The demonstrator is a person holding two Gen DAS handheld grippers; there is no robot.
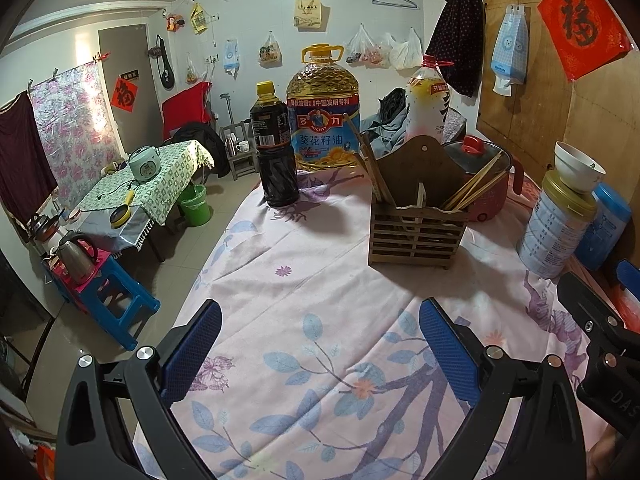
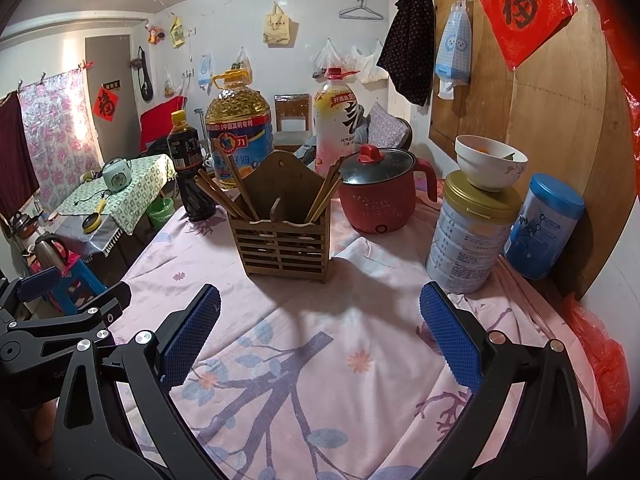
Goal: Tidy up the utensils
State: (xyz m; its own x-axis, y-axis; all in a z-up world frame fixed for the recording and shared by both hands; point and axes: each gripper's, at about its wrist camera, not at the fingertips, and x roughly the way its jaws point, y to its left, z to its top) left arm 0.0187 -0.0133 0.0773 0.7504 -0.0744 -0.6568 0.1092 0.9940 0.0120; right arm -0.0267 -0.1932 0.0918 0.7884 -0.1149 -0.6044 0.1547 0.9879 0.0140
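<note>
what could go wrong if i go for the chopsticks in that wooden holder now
1. The wooden holder looks light; tugging the chopsticks at their slant might tip or drag it on the loose tablecloth.
2. The bowl sits perched on the gold-lidded tin, near the right tool; a sideways swing could knock it off.
3. The dark sauce bottle stands close to the holder's left, where the left tool might reach.

surface [image 2: 360, 344] under pink floral cloth. far left: dark sauce bottle [image 2: 188, 176], big sunflower oil jug [image 2: 239, 136] just right of it. far centre: white drink bottle [image 2: 336, 128], red electric pot [image 2: 380, 196] with lid. right: gold-lidded tin [image 2: 472, 236] carrying white bowl [image 2: 490, 166]; blue canister [image 2: 542, 226] beside it. red paper sign [image 2: 524, 12] on wooden wall.
</note>
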